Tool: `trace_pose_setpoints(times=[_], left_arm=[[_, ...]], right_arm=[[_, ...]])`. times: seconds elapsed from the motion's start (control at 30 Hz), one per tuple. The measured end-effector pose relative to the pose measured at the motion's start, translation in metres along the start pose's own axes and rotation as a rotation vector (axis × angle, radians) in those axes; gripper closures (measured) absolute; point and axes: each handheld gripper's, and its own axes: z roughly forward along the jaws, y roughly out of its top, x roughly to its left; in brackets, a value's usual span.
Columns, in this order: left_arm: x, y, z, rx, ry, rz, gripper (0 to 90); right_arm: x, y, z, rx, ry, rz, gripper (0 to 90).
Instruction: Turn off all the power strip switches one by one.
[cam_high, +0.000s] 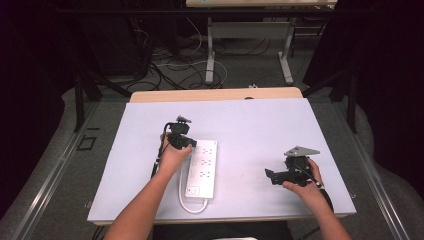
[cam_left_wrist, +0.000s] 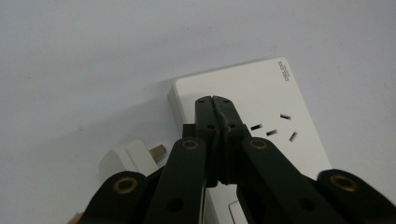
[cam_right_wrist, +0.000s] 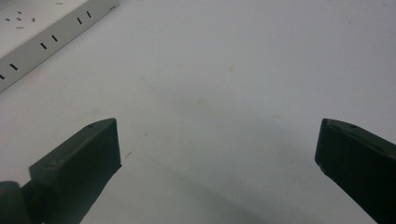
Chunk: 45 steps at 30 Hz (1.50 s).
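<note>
Power strip (cam_high: 202, 169): lies on the white table (cam_high: 260, 130), left of centre.
Plug (cam_left_wrist: 135, 156): just beside the strip's far end.
Left gripper (cam_left_wrist: 215, 100): jaws closed empty, over the strip's far end.
Right gripper (cam_high: 270, 175): jaws wide open, empty, well right of the strip.

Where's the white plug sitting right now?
In the left gripper view, the white plug lies on the table just left of the power strip, prongs towards the strip, partly hidden behind the shut left gripper.
</note>
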Motion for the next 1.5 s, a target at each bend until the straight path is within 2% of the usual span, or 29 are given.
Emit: trace_pose_setpoints(times=[0.17,0.47,0.93,1.2,1.23,1.5], left_arm=[[0.0,-0.0003,0.0022,-0.005,0.003,-0.01,90.0],[-0.0001,-0.0008,0.004,0.006,0.008,0.002,90.0],[0.0007,-0.0008,0.0043,0.004,0.0,-0.003,90.0],[-0.0003,-0.0009,0.0054,0.004,0.006,-0.002,90.0],[-0.0003,-0.0013,0.0065,0.011,0.013,0.007,90.0],[-0.0011,-0.0017,0.0067,0.004,0.016,0.0,90.0]], right_arm=[[0.0002,-0.0001,0.0005,0.002,0.004,0.0,0.0],[-0.0001,-0.0002,0.0001,0.002,0.002,0.0,0.0],[0.0,-0.0002,0.0006,0.002,0.004,0.0,0.0],[0.0009,0.001,0.0005,-0.001,0.003,0.0,0.0],[0.0011,0.0012,0.001,0.0,0.003,0.0,0.0],[0.0009,0.0016,0.0007,-0.002,0.005,0.0,0.0]])
